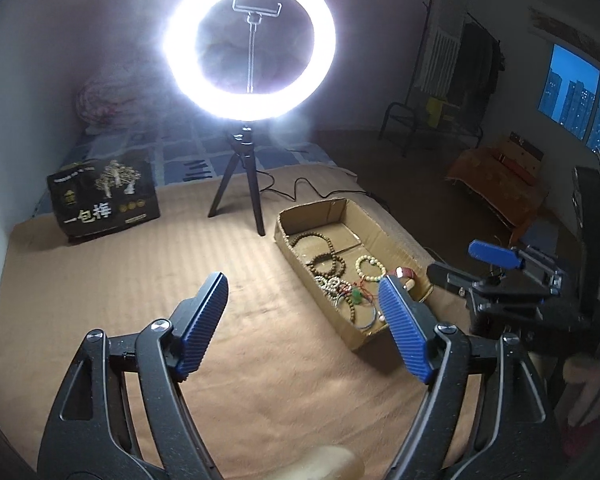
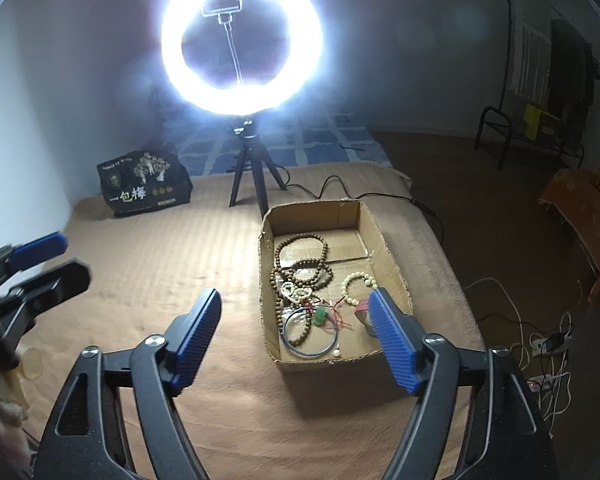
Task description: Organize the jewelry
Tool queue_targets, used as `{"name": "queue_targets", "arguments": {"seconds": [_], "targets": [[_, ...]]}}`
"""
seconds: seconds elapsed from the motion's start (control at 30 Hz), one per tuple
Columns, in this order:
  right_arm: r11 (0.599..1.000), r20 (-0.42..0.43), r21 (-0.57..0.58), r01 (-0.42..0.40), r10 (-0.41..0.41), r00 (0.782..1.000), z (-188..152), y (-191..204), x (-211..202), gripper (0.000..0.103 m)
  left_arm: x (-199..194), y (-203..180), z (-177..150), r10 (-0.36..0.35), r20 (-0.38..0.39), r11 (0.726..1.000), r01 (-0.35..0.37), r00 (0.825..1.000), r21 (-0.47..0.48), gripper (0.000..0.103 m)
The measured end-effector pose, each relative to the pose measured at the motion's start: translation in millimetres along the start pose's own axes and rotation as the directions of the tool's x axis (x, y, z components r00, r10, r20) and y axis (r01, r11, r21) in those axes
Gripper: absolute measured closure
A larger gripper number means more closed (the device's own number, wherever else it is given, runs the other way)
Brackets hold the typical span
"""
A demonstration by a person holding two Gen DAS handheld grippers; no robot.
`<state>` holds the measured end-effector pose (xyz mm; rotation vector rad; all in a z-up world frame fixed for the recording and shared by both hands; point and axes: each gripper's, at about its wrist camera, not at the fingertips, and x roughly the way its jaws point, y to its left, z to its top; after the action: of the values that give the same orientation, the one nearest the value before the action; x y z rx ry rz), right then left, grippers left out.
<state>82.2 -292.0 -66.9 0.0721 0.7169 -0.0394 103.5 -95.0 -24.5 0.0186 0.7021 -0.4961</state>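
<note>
Both sets of tongs are spread wide, nothing between the blue pads on either side. The left gripper [image 1: 304,284] hangs over the tan blanket [image 1: 140,280], empty, and the right gripper [image 2: 296,300] does the same a little further over, its right finger [image 2: 392,340] lined up against the near corner of the cardboard box [image 2: 384,236] in its own view. From the left camera you can see the right gripper off to the side, beyond the box; from the right camera the left one peeks in at the edge.

And the jewelry? All of it sits in that open box on the blanket: a long string of dark wooden beads [image 2: 300,256] toward the back, a pale bead bracelet [image 2: 358,288] beside it, a thin metal bangle [image 2: 308,332] at the front, a small green pendant [image 2: 320,316] on red cord (tangled in with the rest, hard to sort by eye).

Behind the box stands a ring light [image 2: 242,36] on a small tripod [image 2: 252,172], blazing, its cable trailing across the blanket. A dark printed bag [image 2: 144,184] rests near the wall.
</note>
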Motion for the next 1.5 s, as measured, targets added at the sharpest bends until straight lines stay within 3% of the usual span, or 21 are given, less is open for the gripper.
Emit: {"name": "queue_targets", "arguments": {"seconds": [0.23,0.43,0.5,0.6,1.5], "targets": [[0.999,0.039,0.035,0.026,-0.028,0.999,-4.6,-2.9,-5.5,0.023,-16.2,-3.3,-25.5,0.049,0.009,0.998,-0.049,0.999,0.037,0.021],[0.998,0.061,0.038,0.044,-0.046,0.997,-6.1,-5.5,-6.2,0.023,-18.3,-18.1,-38.1,0.115,0.035,0.983,-0.119,0.993,0.141,0.021],[0.998,0.062,0.049,0.039,-0.042,0.997,-6.8,-6.4,-5.1,0.023,-18.7,-21.3,-39.3,0.122,0.04,0.979,-0.127,0.992,0.158,0.014],[0.998,0.065,0.049,0.045,-0.048,0.997,-8.4,-6.2,-4.2,0.023,-20.3,-22.6,-39.3,0.118,0.061,0.982,-0.126,0.991,0.144,0.0],[0.997,0.053,0.001,0.073,-0.073,0.996,-10.0,-2.7,1.5,0.023,-21.0,-19.2,-36.1,0.148,0.056,0.982,-0.154,0.987,0.11,0.0]]}}
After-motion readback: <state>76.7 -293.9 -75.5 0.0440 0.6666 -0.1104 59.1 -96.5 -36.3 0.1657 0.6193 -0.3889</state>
